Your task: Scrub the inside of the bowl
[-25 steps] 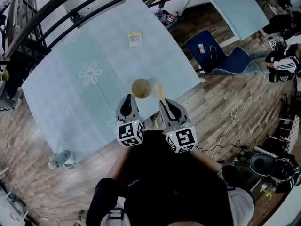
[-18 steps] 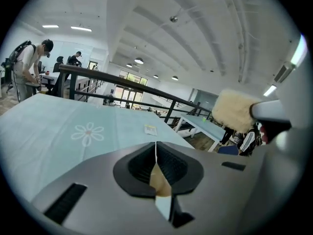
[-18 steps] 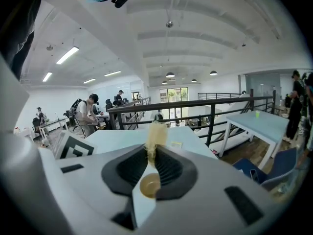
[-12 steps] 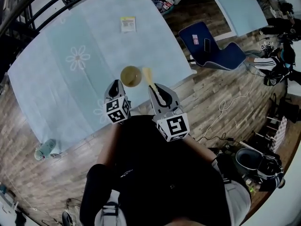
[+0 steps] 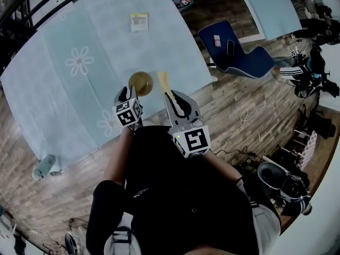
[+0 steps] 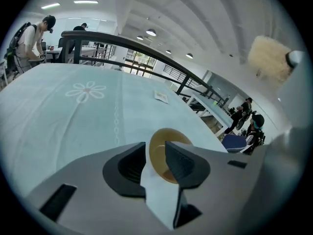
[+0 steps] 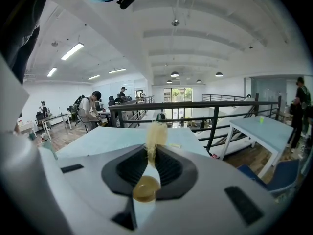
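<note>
The brown bowl (image 5: pixel 141 82) sat on the pale blue table (image 5: pixel 53 105), close to its near edge. The left gripper (image 5: pixel 126 93) was right behind it with its jaws parted, the bowl's near rim showing in the gap. Just right of the bowl, the right gripper (image 5: pixel 172 95) was clamped on the handle of a brush (image 5: pixel 163 81), bristles pointing away. A small card (image 5: pixel 139 22) lay far across the table.

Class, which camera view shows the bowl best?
The head view: the bowl shows whole, from above. The left gripper view shows it partly hidden behind a jaw. The right gripper view misses it.
</note>
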{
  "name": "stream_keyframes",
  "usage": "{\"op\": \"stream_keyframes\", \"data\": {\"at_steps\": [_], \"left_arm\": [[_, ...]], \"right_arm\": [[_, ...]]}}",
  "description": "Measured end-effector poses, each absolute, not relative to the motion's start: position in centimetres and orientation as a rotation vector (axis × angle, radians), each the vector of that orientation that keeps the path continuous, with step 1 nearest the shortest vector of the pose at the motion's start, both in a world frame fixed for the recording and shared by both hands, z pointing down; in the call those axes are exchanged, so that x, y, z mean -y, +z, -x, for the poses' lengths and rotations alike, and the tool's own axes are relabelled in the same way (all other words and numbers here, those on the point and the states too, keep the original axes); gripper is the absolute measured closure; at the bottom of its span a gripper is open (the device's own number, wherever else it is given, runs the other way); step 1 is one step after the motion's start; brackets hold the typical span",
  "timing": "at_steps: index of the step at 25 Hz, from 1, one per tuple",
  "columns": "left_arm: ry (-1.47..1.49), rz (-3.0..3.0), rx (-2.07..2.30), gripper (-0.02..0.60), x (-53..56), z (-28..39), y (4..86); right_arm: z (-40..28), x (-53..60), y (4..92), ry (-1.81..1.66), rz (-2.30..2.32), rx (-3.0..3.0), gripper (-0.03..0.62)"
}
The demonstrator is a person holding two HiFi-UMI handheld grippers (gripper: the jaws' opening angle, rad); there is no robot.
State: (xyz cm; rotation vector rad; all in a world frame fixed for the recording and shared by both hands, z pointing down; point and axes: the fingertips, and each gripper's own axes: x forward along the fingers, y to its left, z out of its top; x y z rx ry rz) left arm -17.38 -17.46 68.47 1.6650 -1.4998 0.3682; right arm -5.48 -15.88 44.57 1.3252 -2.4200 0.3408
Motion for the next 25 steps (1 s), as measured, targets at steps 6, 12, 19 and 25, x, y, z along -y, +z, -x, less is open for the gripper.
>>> {"op": "stream_keyframes", "data": {"at_steps": [6, 12, 19, 25], "left_arm": [[0.401, -1.592, 1.484, 0.446, 17.2, 17.2, 70.6], [0.415, -1.549, 1.497, 0.540, 16.9, 17.6, 71.0], [0.379, -1.587, 1.510, 0.561, 17.6, 17.5, 68.8], [0.200, -1.648, 1.531, 0.563, 18.7, 17.4, 62.1]], "right_arm": [[4.6, 16.1, 45.1, 0.355, -1.333, 2.396, 0.545], [4.1, 16.2, 45.2, 0.365, -1.344, 2.386, 0.545], [4.4, 15.7, 45.2, 0.365, -1.348, 2.392, 0.545], [4.9, 15.1, 45.0, 0.358, -1.340, 2.413, 0.545]]}}
